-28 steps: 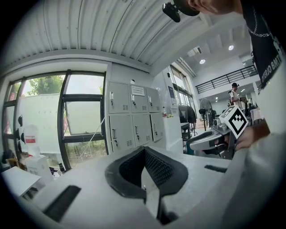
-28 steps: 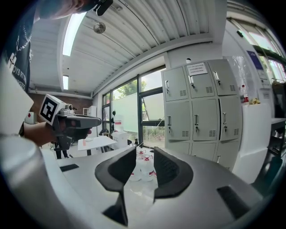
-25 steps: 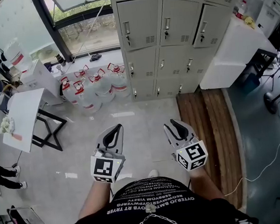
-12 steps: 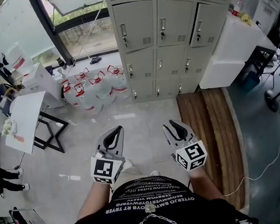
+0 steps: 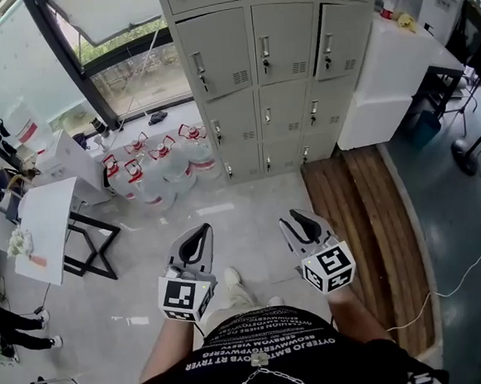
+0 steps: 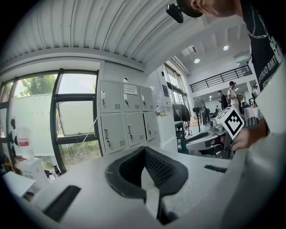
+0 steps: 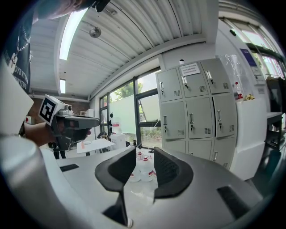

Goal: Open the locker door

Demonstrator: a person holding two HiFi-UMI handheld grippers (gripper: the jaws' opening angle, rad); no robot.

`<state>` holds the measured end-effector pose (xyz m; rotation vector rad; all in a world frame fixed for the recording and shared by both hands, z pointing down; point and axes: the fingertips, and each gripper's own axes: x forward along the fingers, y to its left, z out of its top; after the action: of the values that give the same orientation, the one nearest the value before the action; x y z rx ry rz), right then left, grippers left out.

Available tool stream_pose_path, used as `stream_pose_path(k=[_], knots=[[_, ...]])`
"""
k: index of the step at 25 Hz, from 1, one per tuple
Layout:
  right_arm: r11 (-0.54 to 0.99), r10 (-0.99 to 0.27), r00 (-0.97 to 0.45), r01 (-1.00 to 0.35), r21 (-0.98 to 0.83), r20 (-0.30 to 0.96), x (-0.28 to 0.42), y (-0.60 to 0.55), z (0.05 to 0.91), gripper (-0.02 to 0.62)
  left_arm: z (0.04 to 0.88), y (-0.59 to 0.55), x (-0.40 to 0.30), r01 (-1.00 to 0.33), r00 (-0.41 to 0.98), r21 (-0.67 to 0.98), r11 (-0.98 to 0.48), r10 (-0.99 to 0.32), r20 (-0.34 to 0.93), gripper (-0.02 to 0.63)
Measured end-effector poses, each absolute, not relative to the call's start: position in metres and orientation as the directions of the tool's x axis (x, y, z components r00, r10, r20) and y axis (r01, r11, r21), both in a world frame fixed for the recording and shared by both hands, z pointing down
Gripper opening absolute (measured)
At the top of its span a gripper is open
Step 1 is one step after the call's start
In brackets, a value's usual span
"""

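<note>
Two grippers hang empty, left gripper pinched shut, right gripper parted. The lockers, every door in view closed, sit nearer than a second ago, so we judge we are approaching them.

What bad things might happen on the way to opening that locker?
A foot might catch the edge of the wooden platform lying in front of the lockers. Drifting left, they might knock the water jugs standing on the floor. The door handles look small, and the left gripper is shut, so it may miss; the right gripper is open.
</note>
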<state>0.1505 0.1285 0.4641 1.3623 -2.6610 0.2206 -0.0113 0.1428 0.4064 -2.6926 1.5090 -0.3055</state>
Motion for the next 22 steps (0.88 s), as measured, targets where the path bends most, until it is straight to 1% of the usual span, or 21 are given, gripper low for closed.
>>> stream_pose_path(k=[4,12,22], knots=[[0.574,-0.792,-0.574,-0.816,-0.065,0.208,0.146,0.124,0.470,0.101,0.416,0.136,-0.015,-0.837,0.512,-0.124,-0.533,-0.843,0.167,-0.008],[0.561,-0.799,-0.559,-0.826,-0.061,0.222,0.141,0.101,0.472,0.101,0.418,0.112,-0.019,-0.830,0.529,-0.109,-0.547,-0.834,0.159,-0.008],[0.557,-0.794,-0.553,-0.828,-0.061,0.251,0.126,0.054,0.475,0.101,0.427,0.059,-0.032,-0.827,0.538,-0.082,-0.556,-0.825,0.170,-0.008]])
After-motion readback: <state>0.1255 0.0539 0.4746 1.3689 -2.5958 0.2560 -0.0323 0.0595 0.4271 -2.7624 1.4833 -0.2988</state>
